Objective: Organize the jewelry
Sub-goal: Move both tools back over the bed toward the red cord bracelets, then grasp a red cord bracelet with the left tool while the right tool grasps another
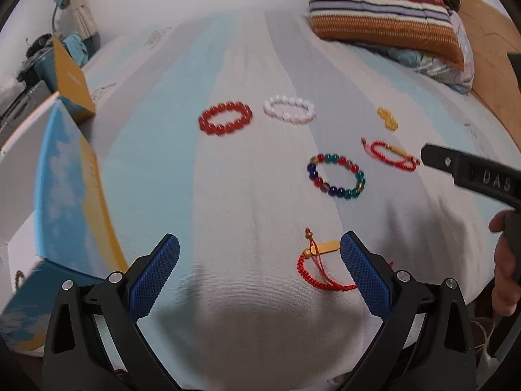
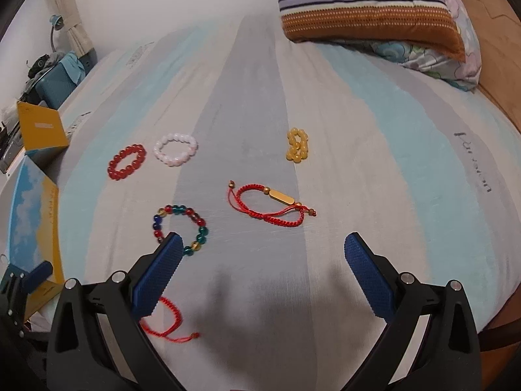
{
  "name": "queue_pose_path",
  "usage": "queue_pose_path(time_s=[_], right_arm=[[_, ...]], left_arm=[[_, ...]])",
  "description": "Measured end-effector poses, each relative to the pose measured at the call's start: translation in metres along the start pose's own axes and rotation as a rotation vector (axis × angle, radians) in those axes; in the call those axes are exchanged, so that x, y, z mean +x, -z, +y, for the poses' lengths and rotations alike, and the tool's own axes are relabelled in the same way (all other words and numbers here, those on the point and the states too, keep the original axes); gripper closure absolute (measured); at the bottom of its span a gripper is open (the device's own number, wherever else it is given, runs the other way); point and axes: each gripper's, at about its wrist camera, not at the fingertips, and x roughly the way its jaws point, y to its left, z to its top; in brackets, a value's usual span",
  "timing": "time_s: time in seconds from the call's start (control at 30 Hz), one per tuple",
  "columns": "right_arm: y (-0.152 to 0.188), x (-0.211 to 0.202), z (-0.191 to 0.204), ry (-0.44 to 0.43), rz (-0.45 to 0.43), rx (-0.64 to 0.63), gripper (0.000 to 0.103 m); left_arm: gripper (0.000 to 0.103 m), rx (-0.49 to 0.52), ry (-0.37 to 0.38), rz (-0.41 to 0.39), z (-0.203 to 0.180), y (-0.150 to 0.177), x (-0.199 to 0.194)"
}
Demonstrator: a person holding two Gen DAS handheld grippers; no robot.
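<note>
Six bracelets lie loose on the striped bedsheet [image 2: 325, 114], so by my judgement the organizing has hardly begun, if at all. The open box [image 1: 65, 176] with blue and yellow sides stands at the left edge of the bed, and I take it as the landmark; it is probably the place for the jewelry, though only a small part of a brown bead string [image 1: 19, 277] shows at its near corner, and I cannot tell whether that is inside. Nearest to the box lies the red bead bracelet [image 2: 127, 162], and just beyond it, a little farther from the box, the white bead bracelet [image 2: 176, 149]. The multicolour bead bracelet [image 2: 180, 230] lies closer to the person and well apart from the box. Farther still from the box is a red cord bracelet with a gold bar [image 2: 272, 205], and the small yellow bead bracelet [image 2: 297, 145] is farthest of all. A second red cord bracelet [image 1: 320, 262] lies at the near side, touching or just beside one finger of the left gripper [image 1: 259, 272], whose jaws are spread wide and grip nothing. The right gripper [image 2: 260, 270] also stands spread and empty above the sheet. All six pieces remain to be picked up.
</note>
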Motion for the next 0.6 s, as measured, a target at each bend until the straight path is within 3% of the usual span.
queue_pose_path(time_s=[0.6], right_arm=[[-0.005, 0.066, -0.021, 0.030, 0.049, 0.013, 0.008]], left_arm=[[0.007, 0.006, 0.023, 0.059, -0.012, 0.020, 0.048]])
